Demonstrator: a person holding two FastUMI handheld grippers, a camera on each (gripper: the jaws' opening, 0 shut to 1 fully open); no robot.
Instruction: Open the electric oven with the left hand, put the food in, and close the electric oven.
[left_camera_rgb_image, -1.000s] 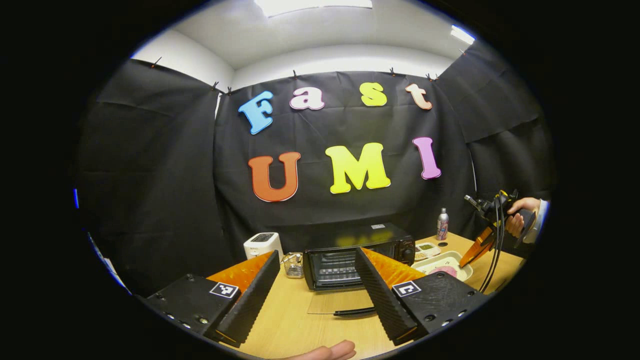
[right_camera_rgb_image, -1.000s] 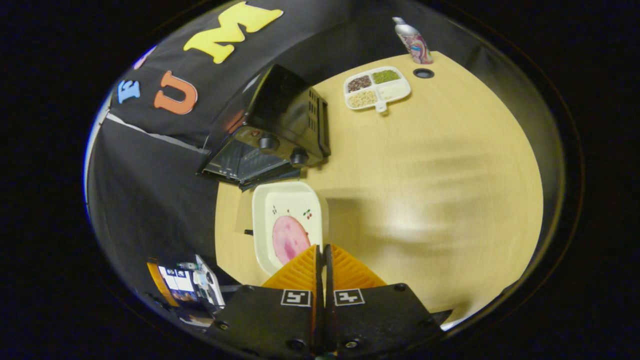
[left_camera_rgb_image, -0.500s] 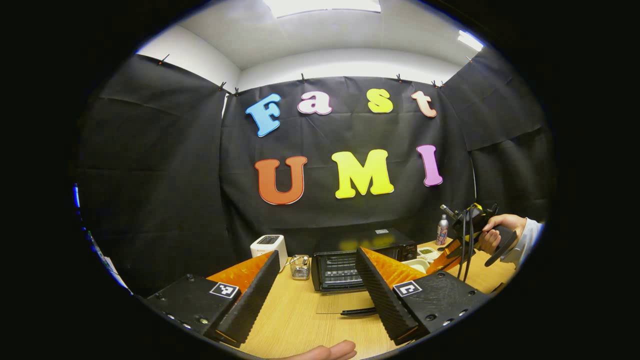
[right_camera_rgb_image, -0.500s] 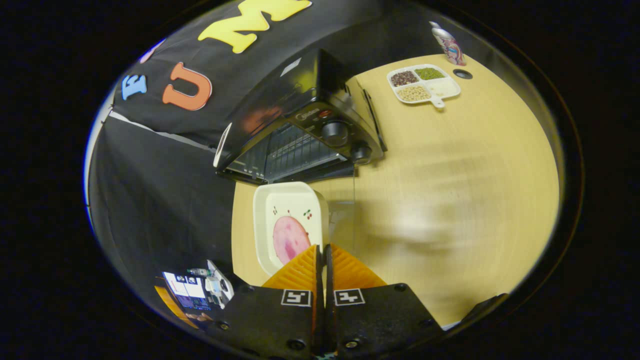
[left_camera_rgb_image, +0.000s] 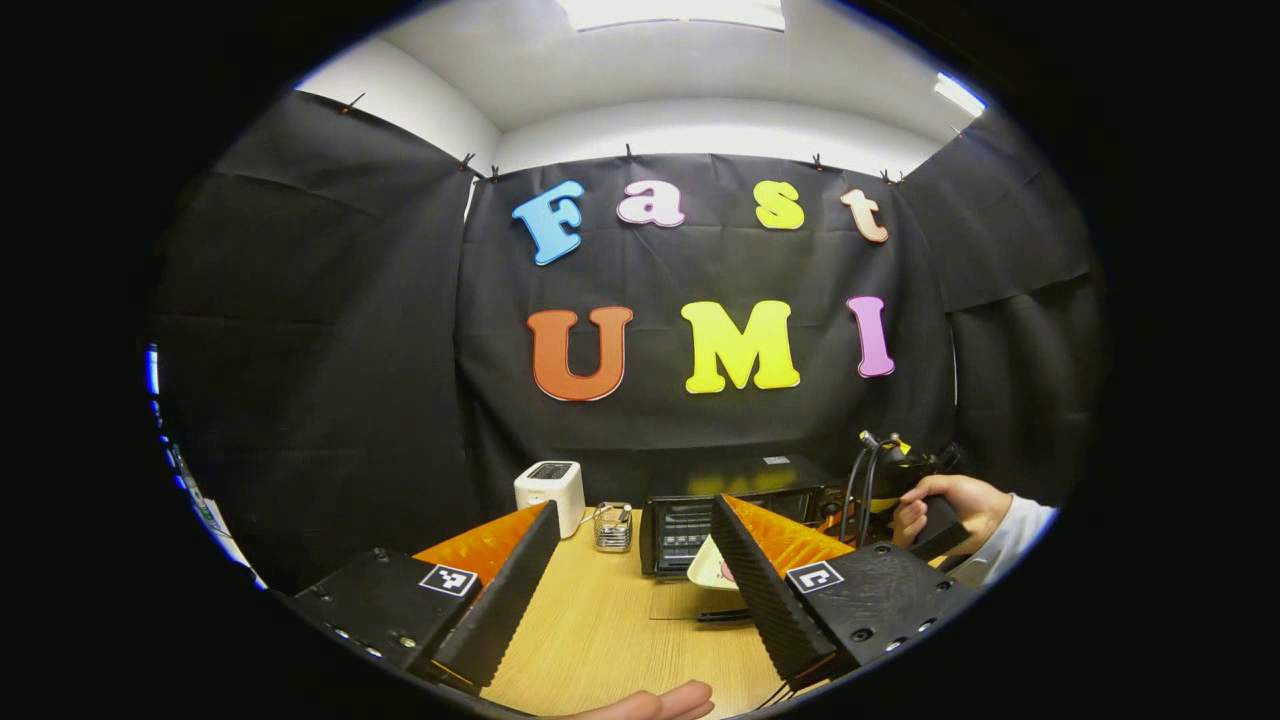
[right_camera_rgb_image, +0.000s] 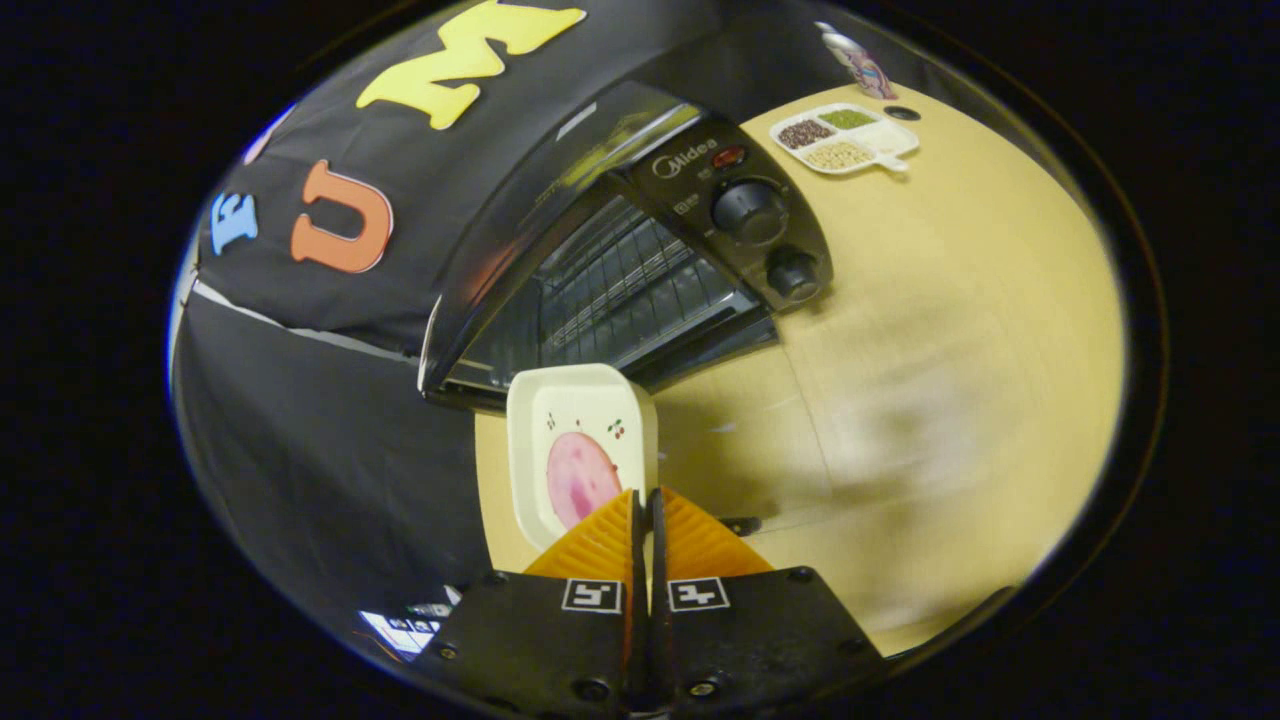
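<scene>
Bench of pale wood is carrying a black electric oven near its back edge, its door lying open and flat on the bench. Right gripper is pinching the near rim of a white dish holding a pink slice of food, hovering it just before the oven's mouth. Dish looks stiff, smooth and breakable, likely slippery, so a firm rim hold is suiting it. Left gripper is hanging released, jaws wide apart, holding nothing.
</scene>
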